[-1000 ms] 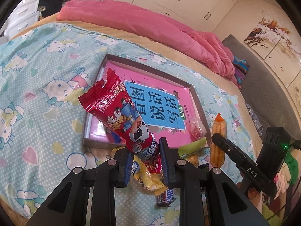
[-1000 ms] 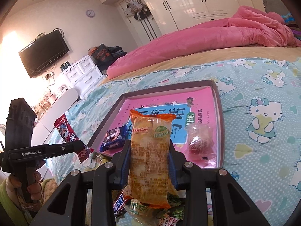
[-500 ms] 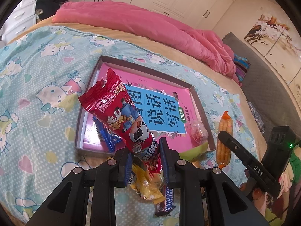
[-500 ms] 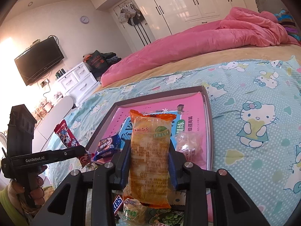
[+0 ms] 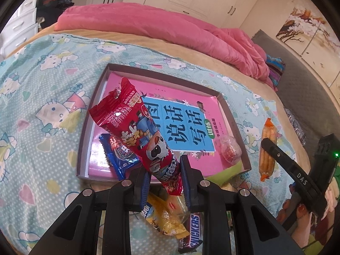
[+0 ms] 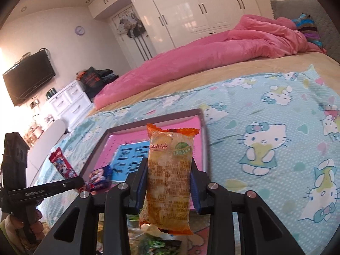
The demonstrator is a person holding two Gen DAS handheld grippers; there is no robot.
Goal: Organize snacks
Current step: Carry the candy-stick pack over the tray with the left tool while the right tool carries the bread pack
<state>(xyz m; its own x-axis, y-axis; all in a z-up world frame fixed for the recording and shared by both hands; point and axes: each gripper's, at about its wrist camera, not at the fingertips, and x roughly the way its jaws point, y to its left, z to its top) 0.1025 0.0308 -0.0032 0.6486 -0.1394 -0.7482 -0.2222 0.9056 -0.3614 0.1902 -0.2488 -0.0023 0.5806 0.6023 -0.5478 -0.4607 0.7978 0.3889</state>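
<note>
My left gripper (image 5: 164,169) is shut on a long red snack packet (image 5: 136,127), held above the near edge of a shallow box (image 5: 85,127) lined with a pink book. A blue cookie pack (image 5: 119,153) and a clear wrapped red sweet (image 5: 229,152) lie in the box. My right gripper (image 6: 169,176) is shut on an orange-and-yellow snack packet (image 6: 170,170), held upright near the box's (image 6: 204,127) near edge. The right gripper with its packet (image 5: 267,148) also shows in the left wrist view, right of the box.
Loose snacks lie under the left gripper: a yellow packet (image 5: 167,216) and a Snickers bar (image 5: 193,233). The box sits on a blue cartoon-print sheet (image 5: 42,97). A pink duvet (image 5: 170,27) lies along the far side of the bed. Green packets (image 6: 157,244) lie under the right gripper.
Both grippers have lifted and drawn back a little with their packets. The blue cookie pack in the box has come into the left wrist view.
</note>
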